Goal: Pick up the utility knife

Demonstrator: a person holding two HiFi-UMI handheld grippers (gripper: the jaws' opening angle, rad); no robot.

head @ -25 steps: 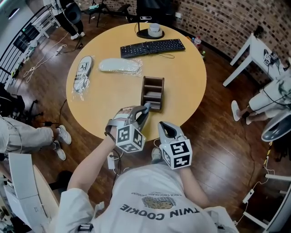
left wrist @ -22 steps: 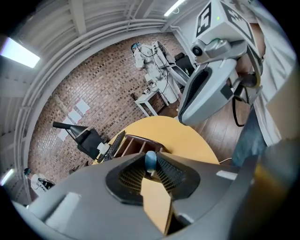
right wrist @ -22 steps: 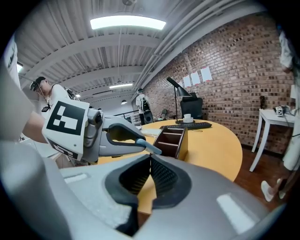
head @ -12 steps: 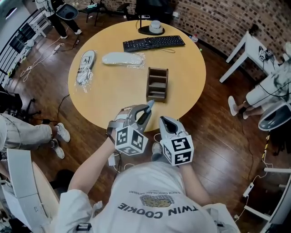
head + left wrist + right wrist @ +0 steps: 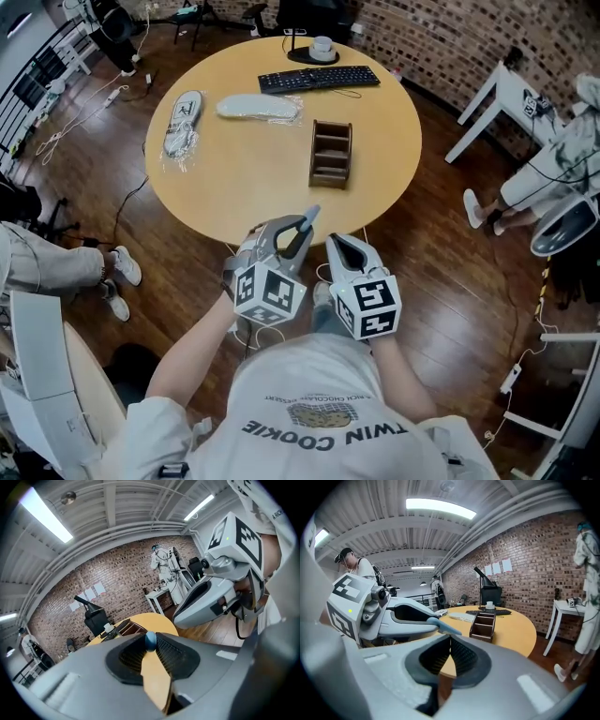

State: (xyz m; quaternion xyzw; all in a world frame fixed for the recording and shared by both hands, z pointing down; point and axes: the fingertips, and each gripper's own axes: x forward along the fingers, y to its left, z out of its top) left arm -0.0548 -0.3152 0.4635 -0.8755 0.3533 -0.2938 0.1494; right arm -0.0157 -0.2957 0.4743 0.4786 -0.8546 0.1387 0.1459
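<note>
Left gripper [image 5: 302, 227] carried utility knife [image 5: 312, 213] away from organizer [image 5: 331, 154].

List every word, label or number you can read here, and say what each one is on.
"TWIN COOKIE": on the person's white T-shirt, upside down in the head view.
Smaller print above it on the shirt: too small to read.
Keys of the keyboard: too small to read.
Label on the wrapped slipper: too blurred to read.
Paper sheets on the brick wall: nothing legible.
</note>
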